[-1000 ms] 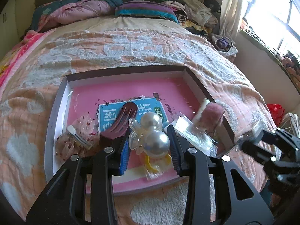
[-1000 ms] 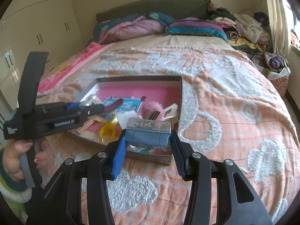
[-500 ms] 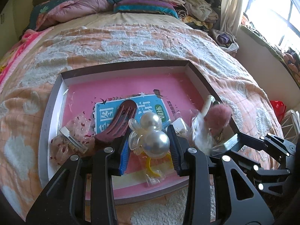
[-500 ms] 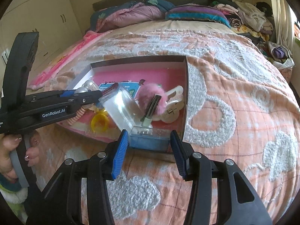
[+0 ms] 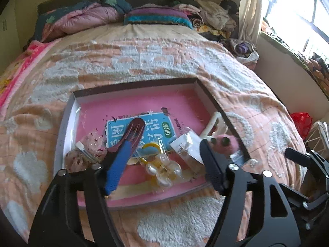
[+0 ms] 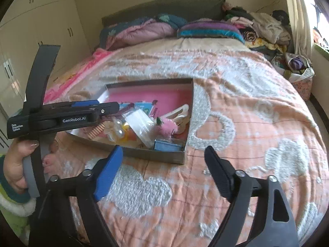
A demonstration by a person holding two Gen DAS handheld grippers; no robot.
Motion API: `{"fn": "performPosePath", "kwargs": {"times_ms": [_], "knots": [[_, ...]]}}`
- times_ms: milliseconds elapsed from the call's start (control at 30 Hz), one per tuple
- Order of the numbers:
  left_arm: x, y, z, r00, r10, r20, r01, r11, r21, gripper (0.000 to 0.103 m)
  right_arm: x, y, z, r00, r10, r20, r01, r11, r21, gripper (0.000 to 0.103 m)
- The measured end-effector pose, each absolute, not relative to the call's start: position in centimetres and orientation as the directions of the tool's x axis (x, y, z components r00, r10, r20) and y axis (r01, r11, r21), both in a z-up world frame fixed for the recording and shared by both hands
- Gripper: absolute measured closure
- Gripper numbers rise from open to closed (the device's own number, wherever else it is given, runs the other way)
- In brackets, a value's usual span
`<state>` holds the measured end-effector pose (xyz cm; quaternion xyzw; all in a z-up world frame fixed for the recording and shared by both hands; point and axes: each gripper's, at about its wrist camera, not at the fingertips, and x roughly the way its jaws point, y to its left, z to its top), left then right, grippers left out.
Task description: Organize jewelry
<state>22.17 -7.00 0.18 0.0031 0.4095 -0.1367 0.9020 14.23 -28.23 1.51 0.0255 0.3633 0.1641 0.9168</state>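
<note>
A shallow box (image 5: 67, 123) with a pink floor lies on the bed. My left gripper (image 5: 164, 154) hovers over its near side, jaws opening. The pearl hair clip (image 5: 162, 168) lies loose on the pink floor between them, untouched by either pad. Beside it are a dark red comb (image 5: 133, 131), a clear bag of earrings (image 5: 187, 146) and a pink pompom clip (image 5: 226, 142). My right gripper (image 6: 163, 154) hangs in front of the box (image 6: 164, 156), jaws opening around nothing. The small blue case (image 6: 168, 145) sits in the box's near right corner.
The peach and white blanket (image 6: 246, 123) covers the bed around the box. Pillows (image 5: 158, 16) and a heap of clothes (image 5: 213, 16) line the far end. A wardrobe (image 6: 30, 30) stands on the left, and a hand (image 6: 14, 164) holds the left gripper's handle.
My left gripper spread its jaws and the pearl clip dropped onto the box floor. The right gripper set the blue case in the box corner, let go and drew back.
</note>
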Motion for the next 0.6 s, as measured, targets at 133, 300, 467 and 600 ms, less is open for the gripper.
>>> {"fn": "performPosePath", "kwargs": {"times_ms": [133, 300, 467, 600], "knots": [[20.2, -6.8, 1.8, 0.656, -0.244, -0.714, 0.242, 0.964, -0.107, 0.019, 12.4, -28.7, 2.8, 0.702, 0.319, -0.636, -0.288, 0.945, 0.156, 0.006], [17.0, -6.3, 2.8, 0.683, -0.234, -0.692, 0.225, 0.969, -0.106, 0.01, 10.0, -28.7, 3.6, 0.73, 0.307, -0.611, -0.287, 0.948, 0.133, 0.005], [13.5, -5.3, 2.7, 0.692, -0.208, -0.691, 0.196, 0.976, -0.098, 0.01, 8.5, -28.3, 3.9, 0.739, 0.307, -0.599, -0.295, 0.948, 0.122, 0.005], [11.2, -4.4, 2.4, 0.694, -0.182, -0.697, 0.173, 0.981, -0.085, 0.01, 7.6, -27.7, 3.9, 0.738, 0.313, -0.598, -0.31, 0.944, 0.111, 0.005]]}}
